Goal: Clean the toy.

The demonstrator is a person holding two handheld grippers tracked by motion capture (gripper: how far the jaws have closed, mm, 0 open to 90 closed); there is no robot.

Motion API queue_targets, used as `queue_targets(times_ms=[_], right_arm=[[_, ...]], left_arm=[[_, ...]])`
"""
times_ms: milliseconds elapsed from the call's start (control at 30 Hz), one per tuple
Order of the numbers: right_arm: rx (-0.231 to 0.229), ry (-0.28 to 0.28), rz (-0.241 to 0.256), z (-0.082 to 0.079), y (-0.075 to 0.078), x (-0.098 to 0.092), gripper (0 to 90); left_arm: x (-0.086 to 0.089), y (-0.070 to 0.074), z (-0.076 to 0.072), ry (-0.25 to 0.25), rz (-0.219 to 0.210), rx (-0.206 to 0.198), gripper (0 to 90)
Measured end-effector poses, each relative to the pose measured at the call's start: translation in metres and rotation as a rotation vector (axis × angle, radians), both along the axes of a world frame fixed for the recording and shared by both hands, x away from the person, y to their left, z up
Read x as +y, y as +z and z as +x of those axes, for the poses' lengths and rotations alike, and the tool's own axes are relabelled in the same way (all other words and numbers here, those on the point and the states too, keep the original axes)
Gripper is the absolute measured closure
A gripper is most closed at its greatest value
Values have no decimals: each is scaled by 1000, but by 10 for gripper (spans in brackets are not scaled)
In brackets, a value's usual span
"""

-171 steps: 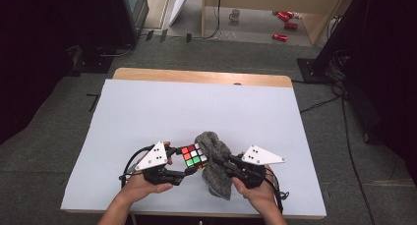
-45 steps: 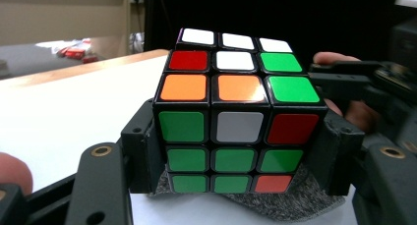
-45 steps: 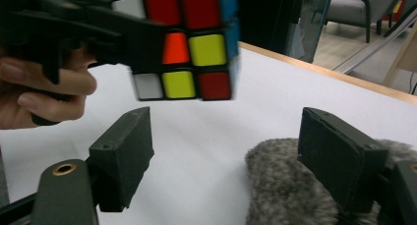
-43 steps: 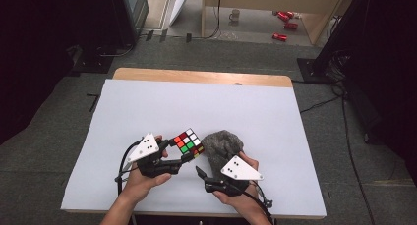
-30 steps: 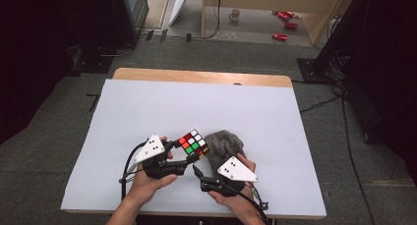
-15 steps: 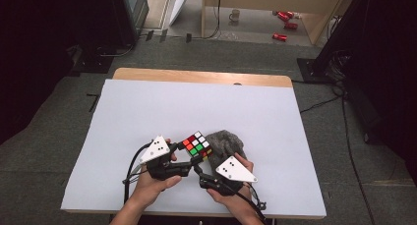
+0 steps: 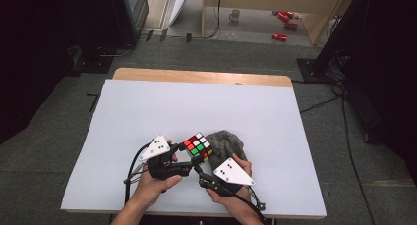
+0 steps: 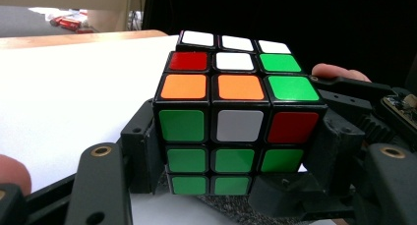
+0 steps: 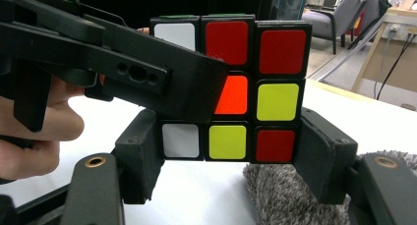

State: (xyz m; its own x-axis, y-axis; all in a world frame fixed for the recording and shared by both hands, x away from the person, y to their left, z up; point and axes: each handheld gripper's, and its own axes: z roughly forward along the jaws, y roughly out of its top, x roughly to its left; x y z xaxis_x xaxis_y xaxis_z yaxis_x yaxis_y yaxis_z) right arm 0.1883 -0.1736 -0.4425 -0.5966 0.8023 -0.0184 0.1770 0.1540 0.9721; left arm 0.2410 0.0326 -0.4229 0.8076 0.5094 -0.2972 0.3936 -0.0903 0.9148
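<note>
Cube: we see the puzzle cube (image 7: 198, 146) held up off the table (image 7: 147, 107), near its front edge and just left of the grey cloth (image 7: 227, 144).
Left claw: our left claw (image 7: 183, 158) is clamped on the cube; in the left gripper view its two black jaws press the cube's (image 8: 236, 131) lower left and right sides, and a face of mostly green squares looks at the camera.
Right claw: our right claw (image 7: 200, 167) is clamped on the same cube; in the right gripper view its jaws squeeze the bottom row of the cube (image 9: 231, 85) from both sides, white, yellow and red squares between them.
Crossing: in the right gripper view one black jaw of the left claw lies across the cube's upper left squares, so both claws grip it at once from different sides.
Hands: in the high view we have both hands low in the picture, the left hand (image 7: 150, 183) and the right hand (image 7: 231, 195) close together, each under its grey three-cornered plate.
Cloth: the grey cloth lies bunched on the table, just behind the right hand; in the right gripper view its fuzzy edge (image 9: 280, 195) sits below the cube.
</note>
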Motion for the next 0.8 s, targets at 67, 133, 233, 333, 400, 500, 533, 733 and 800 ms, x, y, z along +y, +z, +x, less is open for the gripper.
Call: queue_targets(times_ms=[67,133,233,333,400,500,533,733,800], right_arm=[[-9,-1,-4,-1,0,0,346],[-10,2,-1,-1,1,-1,347],[-8,5,3,-1,1,-1,349],[-3,16,5,-1,1,-2,349],[9,14,3,-1,0,-1,349],[11,15,-4,-1,-1,0,348],[16,15,-14,-2,-2,1,348],[9,9,-22,-2,-2,3,347],[8,9,-21,-2,-2,3,347]], left_arm=[[0,0,0,-5,-9,5,345],[0,0,1,-5,-16,10,344],[1,0,1,-11,-31,19,338],[3,1,2,-13,-48,21,322],[5,2,2,1,-54,20,307],[6,2,3,0,-55,21,309],[6,3,2,12,-57,14,320],[6,4,1,18,-48,9,348],[6,4,1,20,-48,12,348]])
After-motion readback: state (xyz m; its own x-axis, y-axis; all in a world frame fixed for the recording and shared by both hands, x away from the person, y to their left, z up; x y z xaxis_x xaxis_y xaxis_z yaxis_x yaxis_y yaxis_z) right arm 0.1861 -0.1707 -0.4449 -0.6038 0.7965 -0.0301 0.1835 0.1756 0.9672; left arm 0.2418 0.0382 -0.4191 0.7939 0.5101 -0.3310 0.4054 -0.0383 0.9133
